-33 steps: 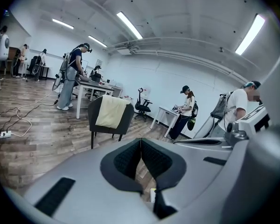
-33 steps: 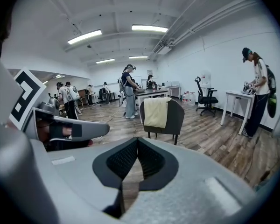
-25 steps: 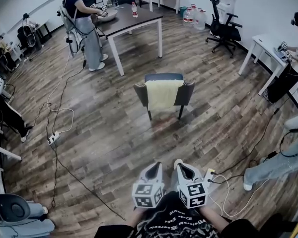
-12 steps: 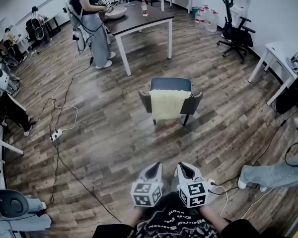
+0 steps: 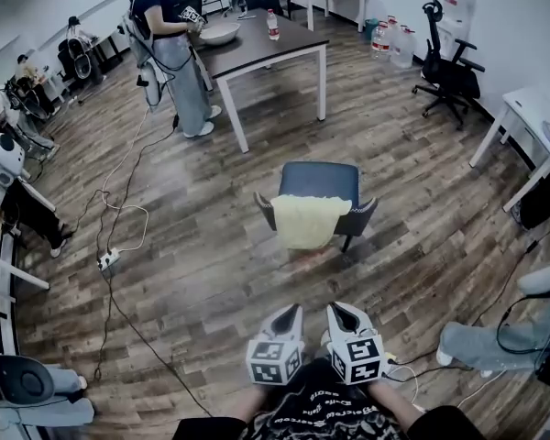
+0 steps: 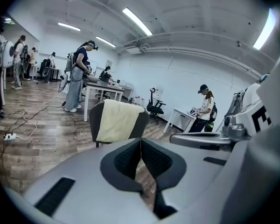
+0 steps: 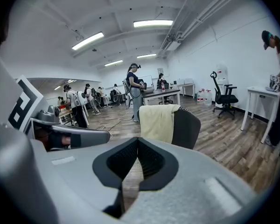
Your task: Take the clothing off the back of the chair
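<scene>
A pale yellow garment hangs over the back of a dark grey chair that stands on the wooden floor ahead of me. It also shows as the yellow garment in the left gripper view and the yellow garment in the right gripper view. My left gripper and right gripper are side by side near my body, well short of the chair. Both are shut with nothing between the jaws.
A dark table with a bowl and bottle stands beyond the chair, with a person beside it. Cables and a power strip lie on the floor at left. An office chair and white desk are at right; a person's legs at lower right.
The chair with the garment has come closer and lower in the head view as I walked towards it. Both grippers stay shut, side by side.
</scene>
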The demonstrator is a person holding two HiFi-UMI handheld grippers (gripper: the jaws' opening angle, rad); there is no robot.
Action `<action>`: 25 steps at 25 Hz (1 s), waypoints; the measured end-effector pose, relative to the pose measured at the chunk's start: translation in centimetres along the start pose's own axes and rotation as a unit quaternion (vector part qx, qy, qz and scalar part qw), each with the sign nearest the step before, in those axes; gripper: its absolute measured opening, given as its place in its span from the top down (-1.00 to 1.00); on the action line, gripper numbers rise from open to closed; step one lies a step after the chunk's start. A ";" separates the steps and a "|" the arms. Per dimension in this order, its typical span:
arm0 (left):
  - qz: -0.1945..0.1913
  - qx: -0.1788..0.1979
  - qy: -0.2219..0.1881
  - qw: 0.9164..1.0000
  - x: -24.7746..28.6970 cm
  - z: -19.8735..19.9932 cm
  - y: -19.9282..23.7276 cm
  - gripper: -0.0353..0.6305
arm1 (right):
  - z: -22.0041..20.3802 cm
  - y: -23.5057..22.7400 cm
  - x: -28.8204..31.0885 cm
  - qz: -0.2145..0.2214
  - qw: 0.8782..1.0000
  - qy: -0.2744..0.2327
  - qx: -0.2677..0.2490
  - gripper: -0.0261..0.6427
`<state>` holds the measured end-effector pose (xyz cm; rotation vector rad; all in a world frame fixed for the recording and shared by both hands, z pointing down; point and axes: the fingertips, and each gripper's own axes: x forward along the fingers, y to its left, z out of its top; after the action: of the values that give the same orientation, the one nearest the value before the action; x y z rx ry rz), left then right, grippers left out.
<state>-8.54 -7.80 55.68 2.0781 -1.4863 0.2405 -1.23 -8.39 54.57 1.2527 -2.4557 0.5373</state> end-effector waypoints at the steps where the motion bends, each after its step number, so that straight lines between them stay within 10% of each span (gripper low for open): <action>1: 0.005 -0.003 -0.001 1.000 0.6 0.3 0.1 0.86 | 0.3 -0.6 0.4 0.004 1.000 0.000 0.000 0.91; 25: 0.064 -0.003 -0.008 0.998 9.8 4.2 -1.2 0.87 | 2.0 -10.0 6.3 0.083 0.994 0.045 0.062 0.91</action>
<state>-4.59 -17.75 56.26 1.9864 -1.6285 0.2687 3.21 -19.18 57.45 1.0500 -2.4964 0.7838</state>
